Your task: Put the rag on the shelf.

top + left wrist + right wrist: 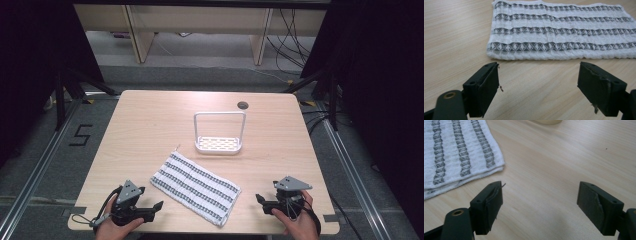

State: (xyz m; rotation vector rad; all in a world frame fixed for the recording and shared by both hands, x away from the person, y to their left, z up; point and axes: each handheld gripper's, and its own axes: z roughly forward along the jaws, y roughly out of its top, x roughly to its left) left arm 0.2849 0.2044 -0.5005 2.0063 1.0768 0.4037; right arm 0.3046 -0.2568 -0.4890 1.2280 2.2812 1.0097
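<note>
A folded white towel with dark grey stripes [196, 187] lies flat and aslant near the table's front edge. My left gripper [156, 206] rests low at the front left, jaws wide open and empty, facing the towel [560, 32] from a short way off. At the front right, my right gripper [260, 199] is also open and holds nothing; the towel's corner [459, 155] lies just ahead to its left. Neither gripper touches the cloth. A white rack with a tall hoop handle [219, 132] stands behind the towel at mid-table.
The wooden table [150, 125] has a round cable hole [243, 105] at the back right. The rack's base edge [546, 121] peeks in at the top of the right gripper view. Dark tripod legs and cables stand on the floor beside the table.
</note>
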